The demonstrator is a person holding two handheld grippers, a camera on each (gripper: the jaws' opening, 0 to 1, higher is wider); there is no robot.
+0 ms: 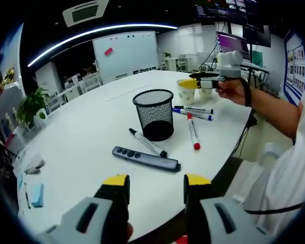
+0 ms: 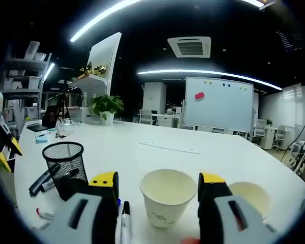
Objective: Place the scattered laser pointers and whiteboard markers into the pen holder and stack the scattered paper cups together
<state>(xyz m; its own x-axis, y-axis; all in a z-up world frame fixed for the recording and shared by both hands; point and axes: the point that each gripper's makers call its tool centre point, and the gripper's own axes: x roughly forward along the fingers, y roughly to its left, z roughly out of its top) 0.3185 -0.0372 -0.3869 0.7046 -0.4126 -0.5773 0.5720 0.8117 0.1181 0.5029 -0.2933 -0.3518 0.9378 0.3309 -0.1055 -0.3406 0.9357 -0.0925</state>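
In the left gripper view, the left gripper [image 1: 156, 189] hovered over the near edge of the white table [image 1: 86, 132], its jaws wide apart and holding nothing. Just beyond lay a grey laser pointer [image 1: 146, 158], then a black marker [image 1: 148, 142] and a red marker [image 1: 193, 131] beside the upright mesh pen holder [image 1: 154, 114]. Two blue markers [image 1: 194, 111] lay farther back. In the right gripper view, the right gripper [image 2: 158, 187] had its jaws wide on either side of a paper cup [image 2: 167, 196], not visibly touching it. A second cup [image 2: 251, 196] stood just to its right.
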